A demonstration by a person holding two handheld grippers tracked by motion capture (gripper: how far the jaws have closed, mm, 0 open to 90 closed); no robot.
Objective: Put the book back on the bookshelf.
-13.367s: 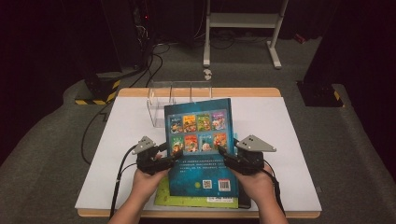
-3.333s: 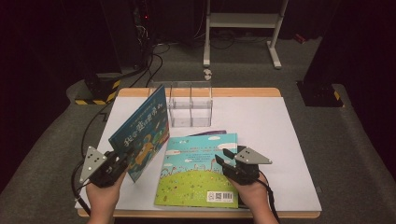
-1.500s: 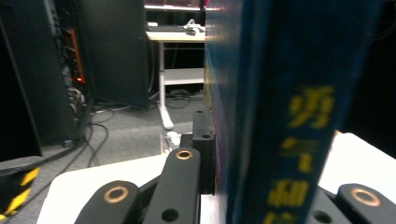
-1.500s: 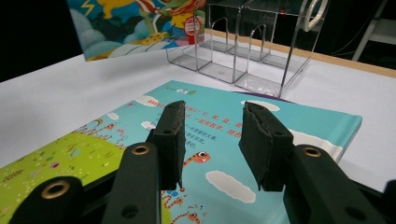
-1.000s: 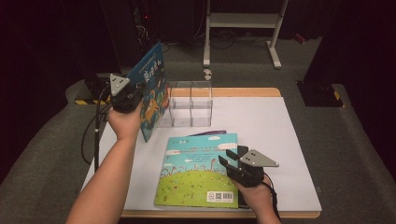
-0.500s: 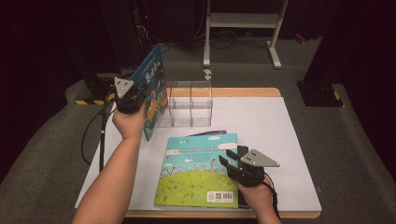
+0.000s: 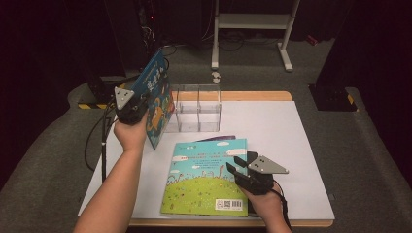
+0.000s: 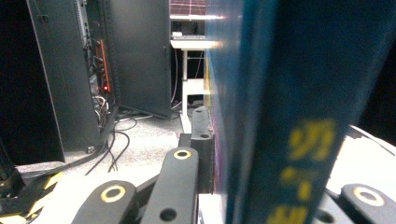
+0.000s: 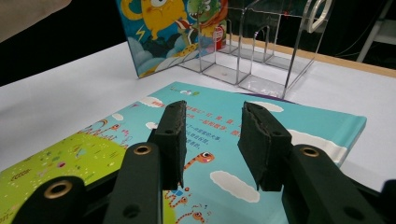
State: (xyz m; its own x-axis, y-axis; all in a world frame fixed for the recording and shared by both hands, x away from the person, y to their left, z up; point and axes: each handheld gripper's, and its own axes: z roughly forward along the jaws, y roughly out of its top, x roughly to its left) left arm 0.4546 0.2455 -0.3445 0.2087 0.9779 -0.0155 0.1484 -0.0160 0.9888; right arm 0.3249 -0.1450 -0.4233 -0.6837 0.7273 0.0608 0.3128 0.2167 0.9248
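The jaws of the left gripper [image 7: 137, 108] are clamping a blue picture book [image 7: 156, 99] near its lower edge, holding it upright and tilted beside the clear acrylic organizer [image 7: 194, 109] at the back of the white table [image 7: 286, 141]. Thin and stiff-covered, the book is probably light but glossy, so a pinch close to the spine looks safest. The right gripper [image 9: 212, 140], jaws parted and empty, is hovering over a green-and-blue book [image 7: 209, 182] lying flat.
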